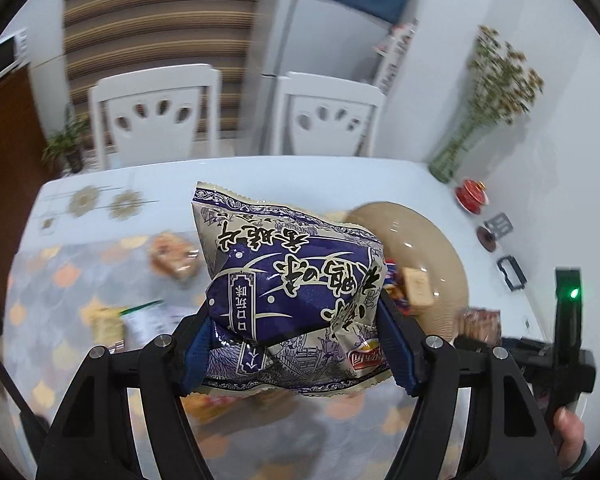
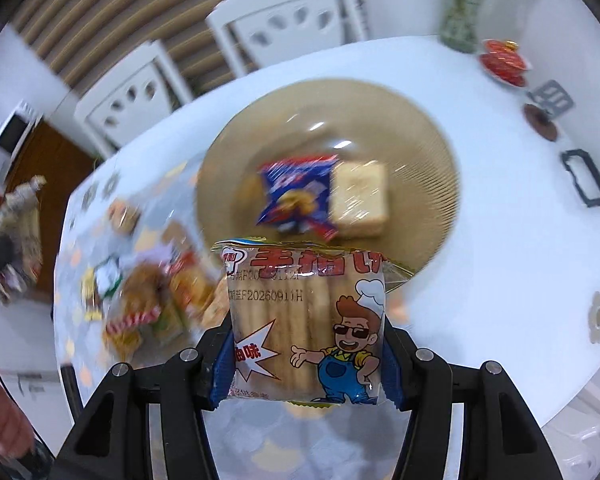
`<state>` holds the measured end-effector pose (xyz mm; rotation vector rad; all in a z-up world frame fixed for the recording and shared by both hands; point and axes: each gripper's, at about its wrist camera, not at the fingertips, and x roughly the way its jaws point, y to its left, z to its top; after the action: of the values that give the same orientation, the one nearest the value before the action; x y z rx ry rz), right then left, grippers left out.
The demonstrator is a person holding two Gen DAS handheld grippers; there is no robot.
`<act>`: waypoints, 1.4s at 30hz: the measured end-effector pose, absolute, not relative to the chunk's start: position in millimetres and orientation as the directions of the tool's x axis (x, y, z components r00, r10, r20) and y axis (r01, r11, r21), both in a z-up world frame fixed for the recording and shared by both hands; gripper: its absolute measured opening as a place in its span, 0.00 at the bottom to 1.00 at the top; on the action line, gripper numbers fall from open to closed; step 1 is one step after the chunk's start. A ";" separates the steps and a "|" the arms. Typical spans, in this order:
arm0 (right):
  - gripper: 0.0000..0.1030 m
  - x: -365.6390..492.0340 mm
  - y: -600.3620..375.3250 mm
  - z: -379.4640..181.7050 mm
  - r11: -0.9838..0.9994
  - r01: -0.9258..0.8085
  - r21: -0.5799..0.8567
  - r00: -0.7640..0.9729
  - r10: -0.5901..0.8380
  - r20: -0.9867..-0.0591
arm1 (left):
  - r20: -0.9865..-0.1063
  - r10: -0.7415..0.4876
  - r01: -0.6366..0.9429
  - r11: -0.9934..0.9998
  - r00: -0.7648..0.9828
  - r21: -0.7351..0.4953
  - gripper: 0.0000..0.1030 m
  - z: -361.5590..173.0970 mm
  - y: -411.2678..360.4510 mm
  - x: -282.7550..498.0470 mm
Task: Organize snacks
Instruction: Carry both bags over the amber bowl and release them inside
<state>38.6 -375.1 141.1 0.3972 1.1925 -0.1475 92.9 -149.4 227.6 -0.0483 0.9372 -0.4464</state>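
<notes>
My left gripper (image 1: 296, 344) is shut on a purple and cream chip bag (image 1: 288, 280), held up above the table. My right gripper (image 2: 306, 364) is shut on a clear packet of finger biscuits (image 2: 304, 320) with a cartoon chef on it. Beyond both lies a round tan plate (image 2: 428, 140), also the tan plate (image 1: 432, 236) in the left wrist view, to the right of the chip bag. On the plate rest a blue snack bag (image 2: 296, 192) and a wrapped pale cake slice (image 2: 358, 200). Several loose snacks (image 2: 152, 300) lie in a blurred heap left of the plate.
Two white chairs (image 1: 156, 108) stand at the table's far edge. A glass vase with dried flowers (image 1: 480, 120), a red lidded cup (image 1: 472, 196) and small dark items (image 1: 510, 272) sit along the right side. A person's hand (image 1: 568, 432) holds the other gripper at lower right.
</notes>
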 end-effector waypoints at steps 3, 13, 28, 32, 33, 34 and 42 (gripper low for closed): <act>0.55 40.4 -399.4 148.1 0.910 0.349 0.225 0.388 0.079 -0.918 | -0.781 -0.414 0.389 0.890 0.467 -0.240 0.68 217.8 -184.7 96.1; 0.55 60.2 -442.0 133.5 0.904 0.366 0.220 0.360 0.080 -0.929 | -0.826 -0.433 0.462 0.852 0.361 -0.245 0.68 178.7 -263.1 97.7; 0.64 102.6 -471.2 129.4 0.890 0.364 0.274 0.398 0.117 -0.910 | -0.857 -0.417 0.450 0.855 0.303 -0.257 0.76 145.0 -292.7 120.3; 0.64 97.7 -471.6 124.9 0.887 0.369 0.277 0.386 0.125 -0.914 | -0.850 -0.422 0.431 0.862 0.315 -0.267 0.76 145.3 -277.9 117.5; 0.64 95.8 -471.2 123.1 0.885 0.373 0.277 0.381 0.126 -0.916 | -0.851 -0.417 0.426 0.865 0.320 -0.264 0.76 145.5 -272.9 116.0; 0.64 93.9 -470.4 121.8 0.883 0.376 0.282 0.378 0.131 -0.916 | -0.852 -0.413 0.422 0.868 0.323 -0.261 0.76 145.4 -269.0 114.8; 0.64 85.3 -446.7 118.3 0.889 0.350 0.296 0.356 0.166 -0.920 | -0.857 -0.388 0.335 0.901 0.339 -0.276 0.76 141.3 -223.0 101.9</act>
<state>85.3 -446.7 118.3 0.4921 1.2149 -0.1248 101.9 -223.0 141.3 -0.0533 1.1308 -0.4710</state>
